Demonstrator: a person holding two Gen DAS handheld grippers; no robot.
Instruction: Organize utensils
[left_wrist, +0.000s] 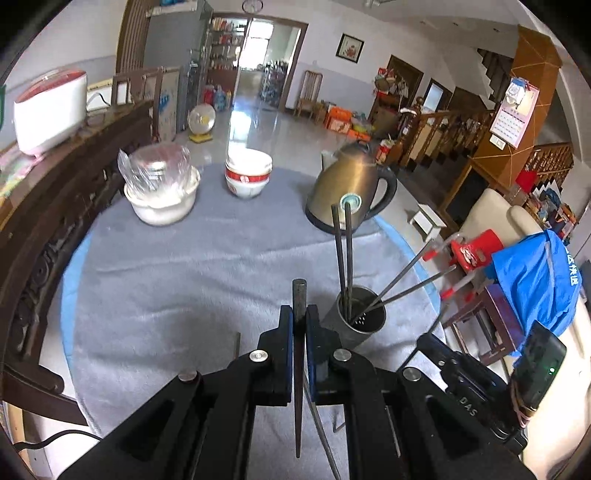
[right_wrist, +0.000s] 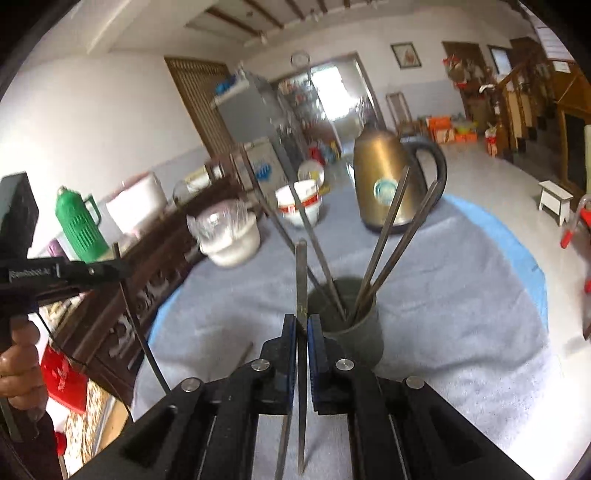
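Note:
A metal utensil cup (left_wrist: 360, 319) stands on the grey cloth and holds several dark chopsticks (left_wrist: 341, 254). My left gripper (left_wrist: 300, 314) is shut on a dark chopstick (left_wrist: 298, 295), held upright just left of the cup. My right gripper (right_wrist: 303, 323) is shut on another dark chopstick (right_wrist: 301, 273), just left of the cup (right_wrist: 354, 332), which holds several chopsticks (right_wrist: 388, 240). The right gripper's body (left_wrist: 461, 376) shows at the right of the left wrist view. The left gripper (right_wrist: 92, 271) shows at the left of the right wrist view, its chopstick (right_wrist: 136, 325) hanging down. A loose chopstick (left_wrist: 237, 345) lies on the cloth.
A brass kettle (left_wrist: 351, 188) stands behind the cup. Stacked red-and-white bowls (left_wrist: 247, 177) and a white bowl with plastic wrap (left_wrist: 160, 188) sit at the far side of the cloth (left_wrist: 184, 280). A dark wooden sideboard (left_wrist: 55, 192) runs along the left. The table edge drops off at the right.

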